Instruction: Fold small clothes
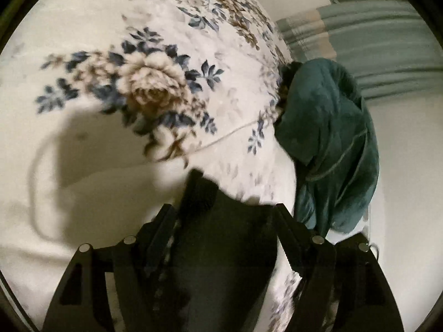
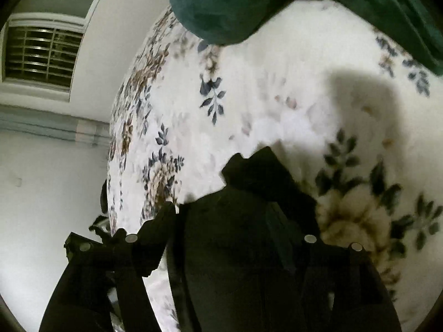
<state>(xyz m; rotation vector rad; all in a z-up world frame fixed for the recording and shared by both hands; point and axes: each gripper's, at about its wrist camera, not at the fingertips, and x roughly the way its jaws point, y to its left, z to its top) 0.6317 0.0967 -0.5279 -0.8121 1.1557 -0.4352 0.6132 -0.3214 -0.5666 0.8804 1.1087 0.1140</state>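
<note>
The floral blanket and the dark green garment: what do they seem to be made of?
The floral blanket looks like soft plush fleece, matte: its surface is fuzzy and the printed flowers have soft edges, though motion blur leaves this open. The dark green garment looks like thick knit or fleece cotton, matte, with a visible stitched seam and heavy, rounded folds. The black cloth in the left tool is too dark to judge.

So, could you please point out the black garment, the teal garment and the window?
black garment [image 1: 221,249], left wrist view, its middle between the fingers.
teal garment [image 1: 332,144], left wrist view, its crumpled middle.
window [image 2: 41,55], right wrist view, its slats.
</note>
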